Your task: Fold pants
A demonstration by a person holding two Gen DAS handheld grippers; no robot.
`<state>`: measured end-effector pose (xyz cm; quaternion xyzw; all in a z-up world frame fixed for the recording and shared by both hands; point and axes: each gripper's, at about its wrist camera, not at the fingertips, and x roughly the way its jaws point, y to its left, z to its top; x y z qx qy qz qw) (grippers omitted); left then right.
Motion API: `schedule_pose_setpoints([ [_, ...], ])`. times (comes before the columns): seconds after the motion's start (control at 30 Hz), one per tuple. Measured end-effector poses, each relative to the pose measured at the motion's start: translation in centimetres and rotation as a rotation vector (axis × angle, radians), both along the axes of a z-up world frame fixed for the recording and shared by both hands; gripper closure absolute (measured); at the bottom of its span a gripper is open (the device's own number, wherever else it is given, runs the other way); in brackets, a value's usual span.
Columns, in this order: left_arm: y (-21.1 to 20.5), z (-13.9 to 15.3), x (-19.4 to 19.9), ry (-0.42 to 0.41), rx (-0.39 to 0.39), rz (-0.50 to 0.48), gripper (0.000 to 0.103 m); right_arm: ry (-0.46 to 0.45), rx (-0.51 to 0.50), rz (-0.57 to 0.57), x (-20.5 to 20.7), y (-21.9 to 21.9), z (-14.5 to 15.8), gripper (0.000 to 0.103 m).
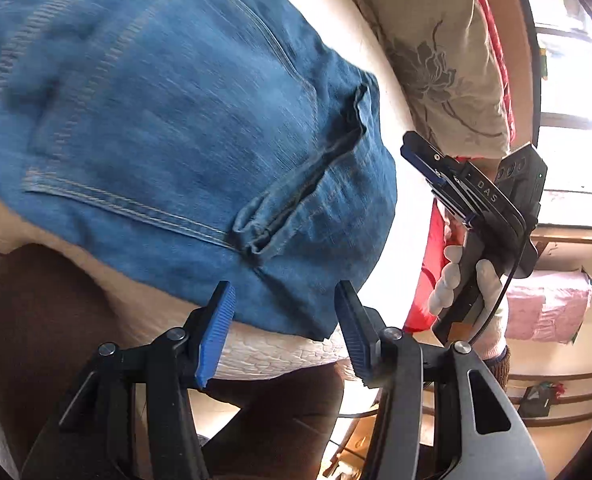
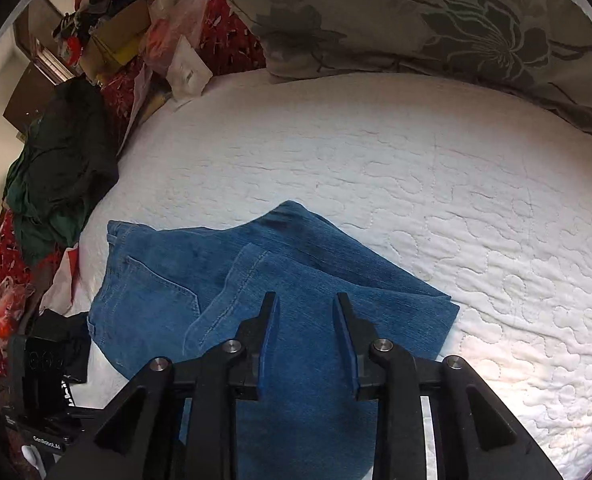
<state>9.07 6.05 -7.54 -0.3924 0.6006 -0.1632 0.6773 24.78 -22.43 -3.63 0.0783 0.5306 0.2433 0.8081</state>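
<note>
Right wrist view: right hand-held gripper [image 2: 305, 340] open, empty, above jeans [image 2: 224, 276]; denim soft, heavy. Pinch the doubled edge ahead. Left hand-held gripper [image 1: 286, 336] open too.

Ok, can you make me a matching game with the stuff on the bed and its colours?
Things:
1. jeans
2. quilt
3. pillow
4. heap of clothes

Colours:
A. white
B. dark green
C. blue
D. beige with grey flowers

Pairs: 1-C, 2-A, 3-D, 4-B
</note>
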Motion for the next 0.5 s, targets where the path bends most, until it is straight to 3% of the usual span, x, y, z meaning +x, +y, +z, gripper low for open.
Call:
schedule_pose_setpoints([
  [0.07,3.9,-0.4,-1.6,-0.012,-0.037,0.093,0.052,-0.001,0.021,0.040,0.0,2.4,1.1,0.059],
  [0.2,13.2,-2.3,-4.5,-0.016,-0.116,0.346,0.047,0.017,0.016,0.130,0.1,8.6,2.1,0.059],
  [0.27,16.6,-3.9,-5.2,-0.010,-0.180,0.449,0.038,0.031,0.000,0.165,0.2,11.8,2.0,0.059],
  [0.37,19.2,-6.8,-5.2,0.014,-0.273,0.533,0.036,0.043,-0.031,0.224,0.1,16.1,1.9,0.059],
  [0.5,19.3,-9.4,-5.2,0.042,-0.362,0.552,0.036,0.041,-0.084,0.294,0.1,20.8,1.9,0.059],
])
